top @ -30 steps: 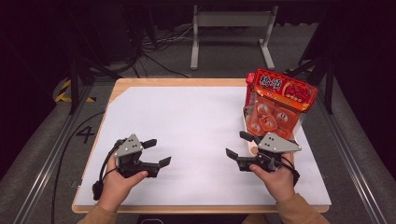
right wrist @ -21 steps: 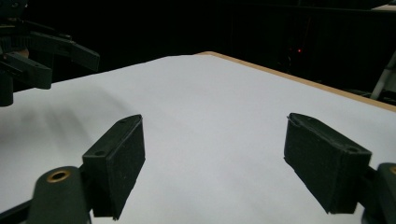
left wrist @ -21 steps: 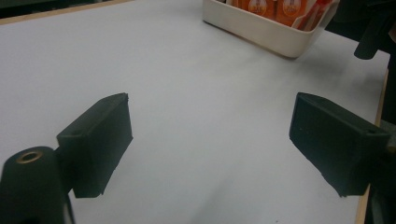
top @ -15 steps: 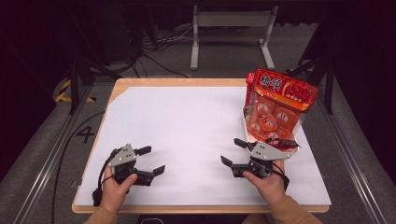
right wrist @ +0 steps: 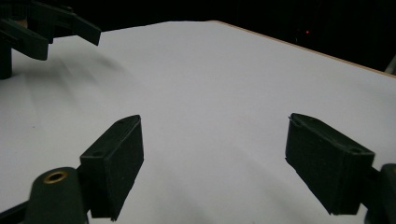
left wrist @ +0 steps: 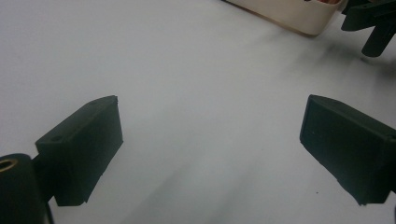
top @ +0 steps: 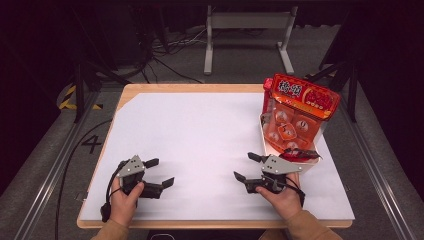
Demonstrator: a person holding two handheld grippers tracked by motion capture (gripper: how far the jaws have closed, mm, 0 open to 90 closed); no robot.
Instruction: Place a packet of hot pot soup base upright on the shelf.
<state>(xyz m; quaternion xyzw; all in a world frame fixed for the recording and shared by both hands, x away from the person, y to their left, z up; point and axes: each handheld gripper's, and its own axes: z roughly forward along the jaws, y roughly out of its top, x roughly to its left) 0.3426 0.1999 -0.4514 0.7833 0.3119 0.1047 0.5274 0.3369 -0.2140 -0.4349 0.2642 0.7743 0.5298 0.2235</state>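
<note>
High view: we see 2 grippers low on the white sheet (top: pixel 200 130) covering the table (top: pixel 195 88). Left gripper (top: pixel 159 172) sits at 7 o'clock, jaws spread wide, nothing between them. Right gripper (top: pixel 248 167) sits at 5 o'clock, jaws also apart and empty, pointing toward the left one. Red snack bag (top: pixel 299 107) stands in a cream tray (top: pixel 305 165) at 3 o'clock, just beside the right gripper's far side, touching or not we can't tell. Left gripper view: tray edge (left wrist: pixel 289 14) at 1 o'clock, bare sheet between the jaws.
</note>
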